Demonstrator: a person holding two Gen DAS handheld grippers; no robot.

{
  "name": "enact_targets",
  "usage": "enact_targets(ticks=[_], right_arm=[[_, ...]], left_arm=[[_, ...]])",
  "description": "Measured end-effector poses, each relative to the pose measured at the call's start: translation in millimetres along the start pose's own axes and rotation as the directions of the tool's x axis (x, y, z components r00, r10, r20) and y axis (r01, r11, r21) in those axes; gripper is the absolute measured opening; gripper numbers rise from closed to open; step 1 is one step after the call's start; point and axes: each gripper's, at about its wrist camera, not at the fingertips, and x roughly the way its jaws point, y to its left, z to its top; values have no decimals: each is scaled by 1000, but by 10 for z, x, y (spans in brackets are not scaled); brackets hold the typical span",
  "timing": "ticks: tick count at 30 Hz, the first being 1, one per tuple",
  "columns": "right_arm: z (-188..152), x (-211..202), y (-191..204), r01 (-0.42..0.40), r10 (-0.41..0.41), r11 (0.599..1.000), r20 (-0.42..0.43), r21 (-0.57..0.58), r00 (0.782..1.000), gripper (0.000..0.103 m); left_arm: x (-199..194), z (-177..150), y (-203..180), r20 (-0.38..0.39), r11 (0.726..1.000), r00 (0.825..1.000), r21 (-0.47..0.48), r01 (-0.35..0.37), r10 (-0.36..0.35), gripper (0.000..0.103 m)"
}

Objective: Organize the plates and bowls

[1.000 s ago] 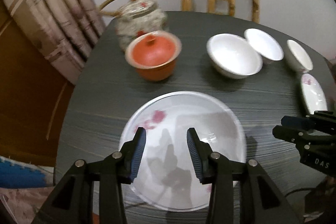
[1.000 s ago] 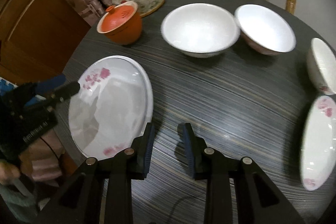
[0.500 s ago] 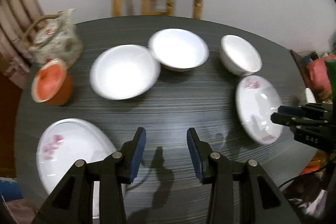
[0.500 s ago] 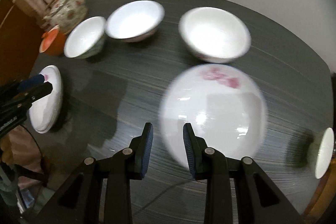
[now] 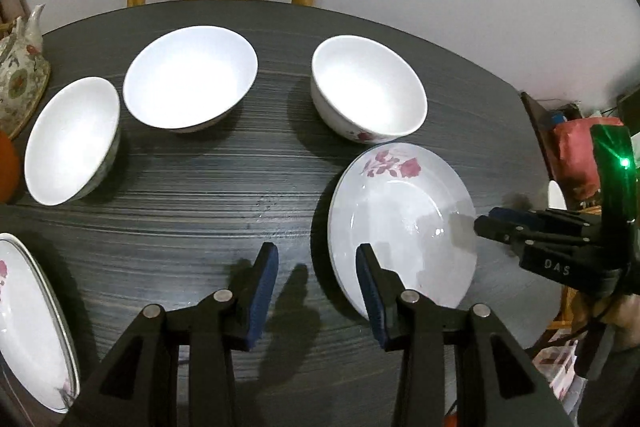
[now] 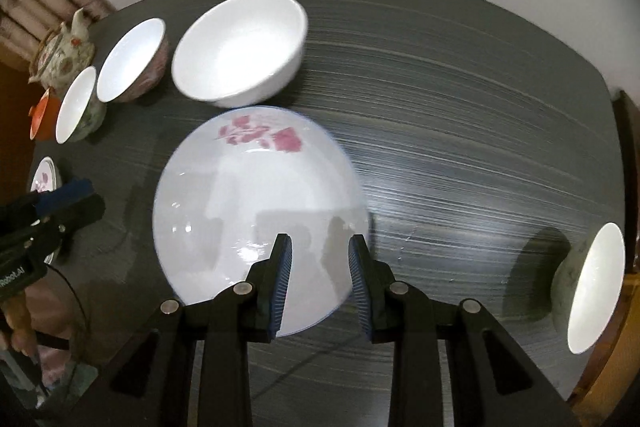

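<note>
A dark round table [image 5: 200,211] carries three white bowls and a rose-patterned plate [image 6: 256,211]. The right tongs [image 6: 316,283], pads apart and empty, hover over the plate's near rim. The left tongs [image 5: 316,291], also apart and empty, hang just beside its other edge. Best to pinch the rim squarely; glazed china likely slips.

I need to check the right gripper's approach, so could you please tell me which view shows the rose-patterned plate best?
The right wrist view: the rose-patterned plate lies nearly whole and central beyond the open right gripper. The left wrist view shows it foreshortened at the right, partly behind a finger.
</note>
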Motion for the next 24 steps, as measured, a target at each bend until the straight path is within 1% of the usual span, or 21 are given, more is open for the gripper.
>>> enact_targets(ticks=[3,4,6,9,12,14,19,20,21,23,24], right_arm=[[10,76,-125,3,-3,1000,-9,12,1000,24],[16,115,-166,-2,3,1000,-18,13,1000,22],[21,191,-228,-4,4,1000,-31,14,1000,20],[23,283,-295,-24,25,999,-44,23,999,17],[24,365,-331,-45,46,999,-46,28,998,15],[28,417,-346,-52,53,998,-46,28,998,12],[-7,488,-357,-57,58,998,-43,22,997,9],[-2,491,-345,-50,51,999,-38,17,998,9],[26,510,-322,-43,44,999,-36,11,998,10],[20,509,-316,-37,37,999,-31,5,999,10],[4,504,-324,-36,36,999,-28,8,999,10]], left_arm=[[107,-12,-3,-9,1000,1000,-19,3,-3,41],[135,-14,-12,-13,1000,1000,-21,-1,1,41],[182,-16,-47,-17,1000,1000,-15,-18,18,41],[248,-9,-92,-25,1000,999,-11,-25,25,41],[303,-2,-101,-31,999,999,-19,-26,25,41],[336,-3,-110,-29,999,999,-8,-39,39,41],[414,-23,-126,-33,999,998,5,-49,49,41],[422,-25,-134,-31,999,998,9,-51,51,38],[431,-27,-146,-30,998,998,17,-52,53,28],[471,-32,-182,-36,998,998,35,-51,52,19],[508,-24,-206,-38,998,998,40,-55,57,18]])
